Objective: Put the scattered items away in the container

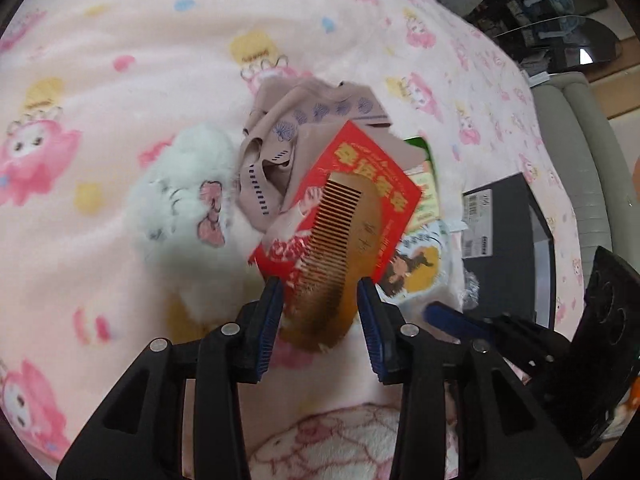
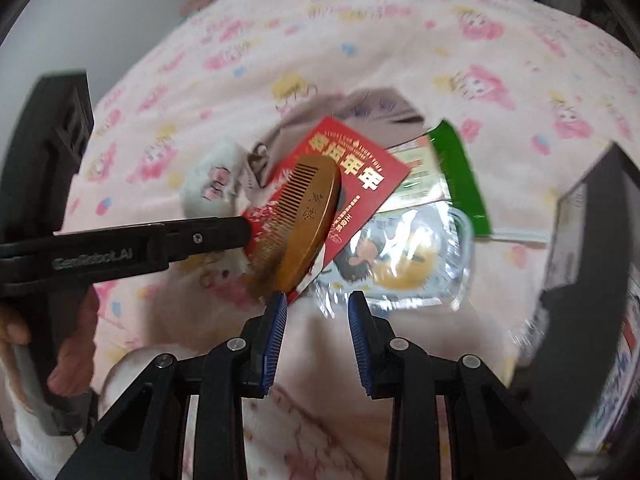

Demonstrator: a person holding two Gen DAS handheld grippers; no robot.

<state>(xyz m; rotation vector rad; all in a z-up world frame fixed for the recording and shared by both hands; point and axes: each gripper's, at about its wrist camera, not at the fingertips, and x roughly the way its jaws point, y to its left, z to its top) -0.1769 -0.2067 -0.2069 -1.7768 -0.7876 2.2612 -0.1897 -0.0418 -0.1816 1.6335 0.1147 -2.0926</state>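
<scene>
A wooden comb [image 1: 336,256] lies across a red packet [image 1: 360,176] in a pile on the pink blanket. My left gripper [image 1: 320,296] is open, its blue pads either side of the comb's near end, not closed on it. The comb [image 2: 304,224] and red packet [image 2: 352,176] also show in the right wrist view. My right gripper [image 2: 318,308] is open and empty just in front of a clear plastic packet with a cartoon figure [image 2: 400,256]. The dark box container [image 1: 508,240] lies to the right.
A white plush toy [image 1: 184,208] and a beige patterned cloth [image 1: 288,136] lie left of and behind the pile. A green packet [image 2: 460,176] sticks out on the right. The pink blanket [image 1: 160,60] covers the surface. A grey sofa edge [image 1: 580,152] is at the far right.
</scene>
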